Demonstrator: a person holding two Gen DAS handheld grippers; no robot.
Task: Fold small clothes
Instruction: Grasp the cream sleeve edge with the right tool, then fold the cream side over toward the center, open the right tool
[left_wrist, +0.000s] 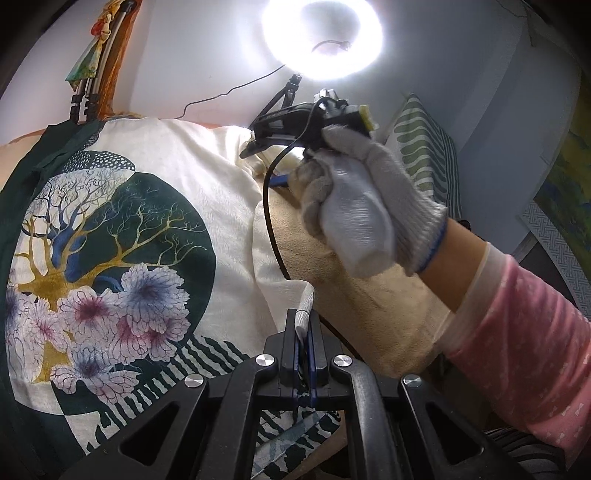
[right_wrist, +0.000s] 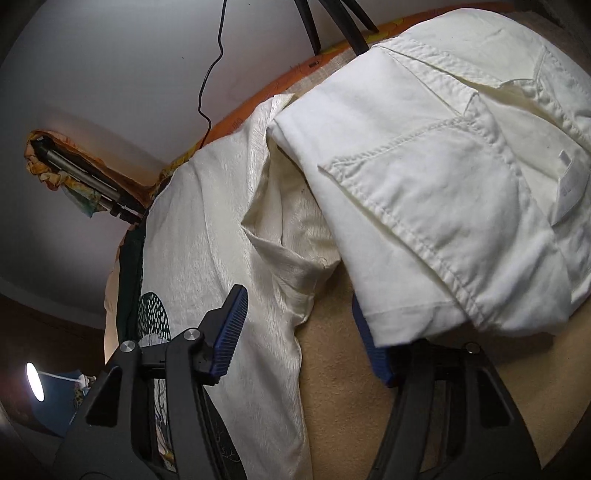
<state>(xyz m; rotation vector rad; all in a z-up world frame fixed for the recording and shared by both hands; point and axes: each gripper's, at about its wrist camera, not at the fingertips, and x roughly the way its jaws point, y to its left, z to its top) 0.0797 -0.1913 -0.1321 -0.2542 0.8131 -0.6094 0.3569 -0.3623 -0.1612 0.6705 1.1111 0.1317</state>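
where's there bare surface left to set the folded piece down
One bare patch: the tan surface between the printed cream garment and the folded white garment, right ahead of the open right gripper. The printed garment covers everything left of it. The left gripper is shut on that garment's edge.

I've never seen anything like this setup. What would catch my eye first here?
Probably the glaring ring light at the top of the left wrist view, then the big printed cloth with a tree and flowers spread at left. Nearer, the left hand-held gripper pinches a cream cloth edge, while the right hand-held gripper gapes open beside folded white shorts.
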